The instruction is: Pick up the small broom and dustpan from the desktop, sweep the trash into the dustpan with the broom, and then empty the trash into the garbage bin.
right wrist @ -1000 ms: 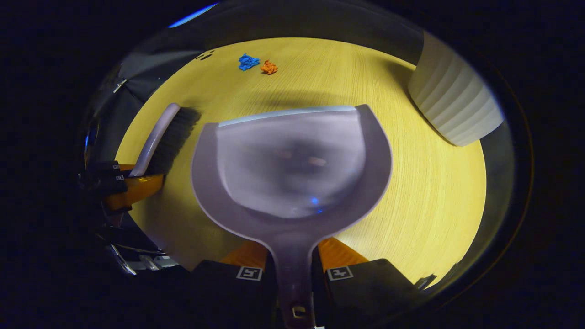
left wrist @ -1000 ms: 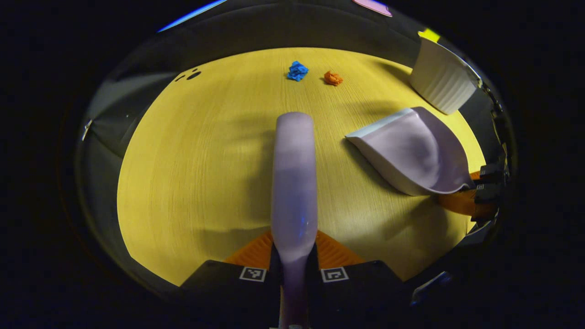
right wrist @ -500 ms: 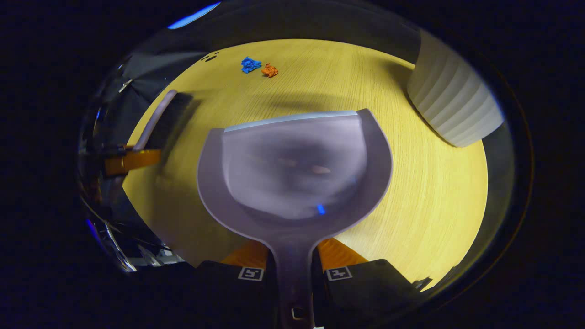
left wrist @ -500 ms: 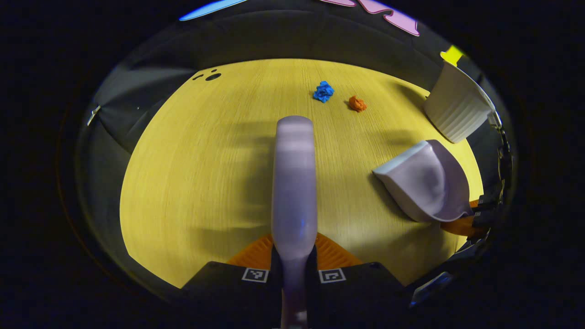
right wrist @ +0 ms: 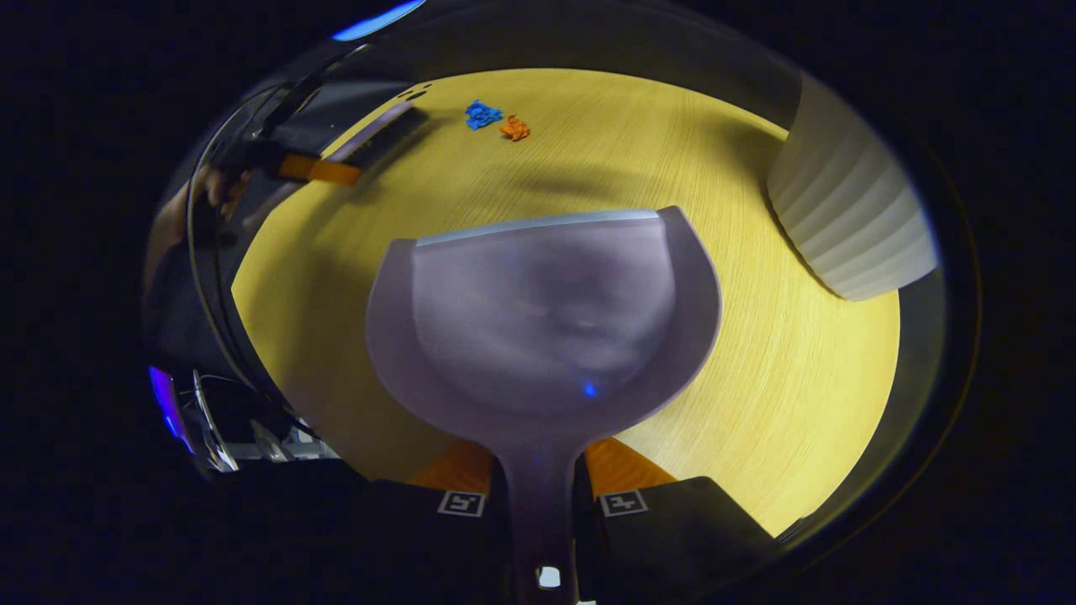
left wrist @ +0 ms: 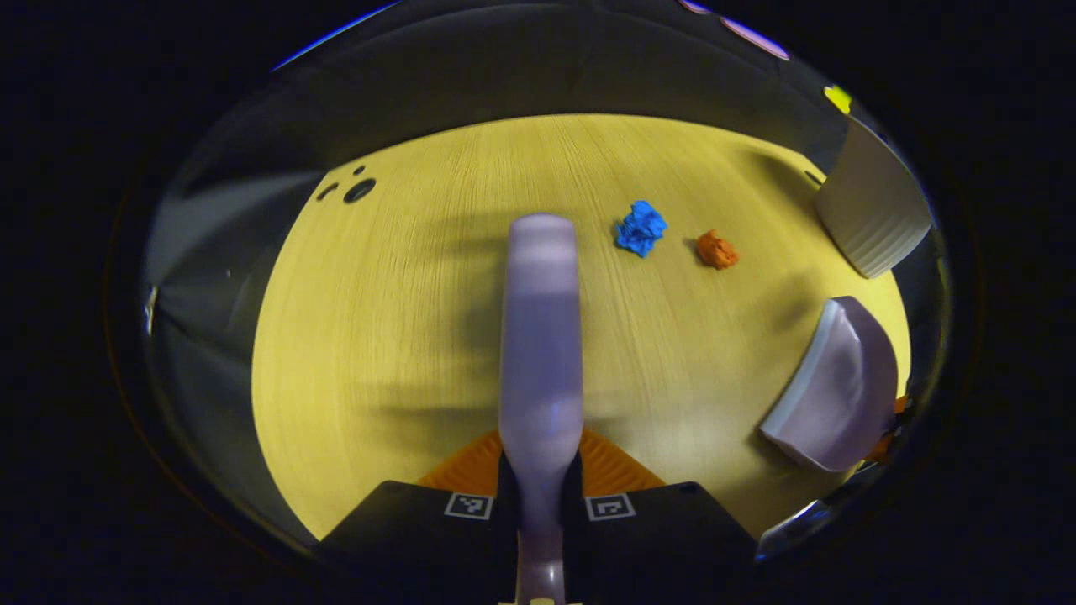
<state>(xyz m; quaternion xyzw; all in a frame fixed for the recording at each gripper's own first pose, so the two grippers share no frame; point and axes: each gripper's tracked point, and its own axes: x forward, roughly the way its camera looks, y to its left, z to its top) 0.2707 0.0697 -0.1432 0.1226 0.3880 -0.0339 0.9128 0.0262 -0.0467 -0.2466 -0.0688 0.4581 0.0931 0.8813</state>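
Fingers of the left gripper [left wrist: 539,496] clamp the broom [left wrist: 540,336] by its handle, the head reaching forward above the yellow desktop [left wrist: 395,336]. The right gripper [right wrist: 542,496] pinches the dustpan [right wrist: 542,311] handle, the pan level with its open lip on the far side. Farther off lie a blue paper scrap [left wrist: 640,228] and an orange paper scrap [left wrist: 716,250], just beside each other. At the far right stands the white ribbed garbage bin [right wrist: 849,218].
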